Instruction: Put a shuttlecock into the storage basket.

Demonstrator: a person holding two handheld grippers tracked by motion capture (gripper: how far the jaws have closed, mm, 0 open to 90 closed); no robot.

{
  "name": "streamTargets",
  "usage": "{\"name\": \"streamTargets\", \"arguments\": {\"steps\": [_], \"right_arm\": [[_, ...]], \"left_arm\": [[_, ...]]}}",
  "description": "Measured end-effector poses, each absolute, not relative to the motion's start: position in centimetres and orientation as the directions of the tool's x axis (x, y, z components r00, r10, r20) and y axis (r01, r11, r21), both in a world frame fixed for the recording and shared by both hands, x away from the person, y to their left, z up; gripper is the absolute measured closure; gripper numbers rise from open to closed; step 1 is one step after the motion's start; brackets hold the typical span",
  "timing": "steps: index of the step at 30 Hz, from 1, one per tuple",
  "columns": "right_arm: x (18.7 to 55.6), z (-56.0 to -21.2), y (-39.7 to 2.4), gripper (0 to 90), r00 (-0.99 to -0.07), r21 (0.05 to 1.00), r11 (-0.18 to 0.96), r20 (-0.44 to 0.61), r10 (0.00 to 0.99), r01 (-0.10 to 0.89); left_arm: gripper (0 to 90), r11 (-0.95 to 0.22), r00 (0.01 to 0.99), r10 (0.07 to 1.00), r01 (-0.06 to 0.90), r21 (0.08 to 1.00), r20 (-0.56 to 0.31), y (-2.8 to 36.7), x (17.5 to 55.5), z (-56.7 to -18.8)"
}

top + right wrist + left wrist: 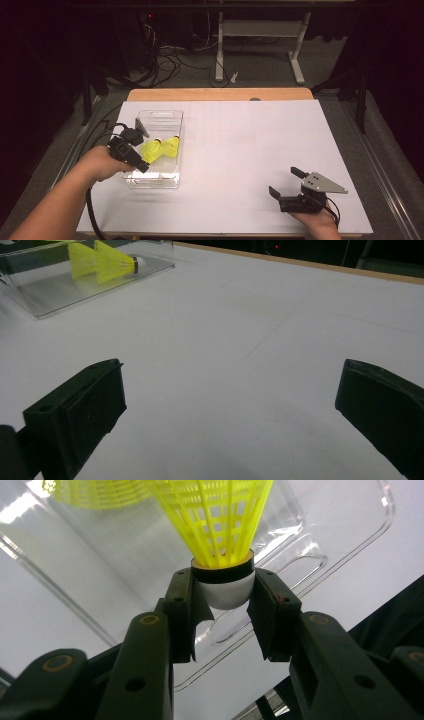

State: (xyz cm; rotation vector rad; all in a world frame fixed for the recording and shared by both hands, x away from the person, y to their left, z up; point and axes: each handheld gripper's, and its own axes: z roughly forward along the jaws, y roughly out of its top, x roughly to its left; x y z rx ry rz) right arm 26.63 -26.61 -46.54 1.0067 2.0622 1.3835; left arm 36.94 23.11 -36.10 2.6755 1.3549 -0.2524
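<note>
My left gripper (141, 151) (224, 595) is shut on the white cork head of a yellow plastic shuttlecock (152, 150) (220, 520). Its net skirt points away from the jaws, over a clear plastic box (170, 184) (350, 545) at the table's left. A second yellow shuttlecock (171, 146) (110, 262) lies in the box beside it, and its skirt (95, 490) shows at the top of the left gripper view. My right gripper (286, 181) (232, 390) rests at the near right of the white table, open, with bare table between its jaws.
The white table top (250, 145) spreads between the box and the right gripper, with a wooden edge (220, 94) at the far side. The left gripper's cable (92, 210) trails off the near edge. A desk frame (260, 30) stands on the floor beyond.
</note>
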Motion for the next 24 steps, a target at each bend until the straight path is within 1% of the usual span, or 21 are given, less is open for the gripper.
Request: {"name": "streamTargets", "arguments": {"steps": [7,18,24], "right_arm": [[26.7,-46.6,-26.6,0.3,-0.627,0.92,0.229,0.023,0.779,0.319],[26.7,-46.6,-26.6,0.3,-0.626,0.919,0.227,0.027,0.78,0.323],[26.7,-46.6,-26.6,0.3,-0.625,0.919,0.224,0.03,0.78,0.323]], "left_arm": [[64.6,-0.569,0.563,0.802,0.822,0.028,-0.2,24.4,36.7,-36.5],[64.6,-0.57,0.564,0.802,0.821,0.03,-0.197,24.5,36.8,-36.2],[64.6,-0.58,0.571,0.798,0.815,0.013,-0.192,24.4,36.8,-36.6]]}}
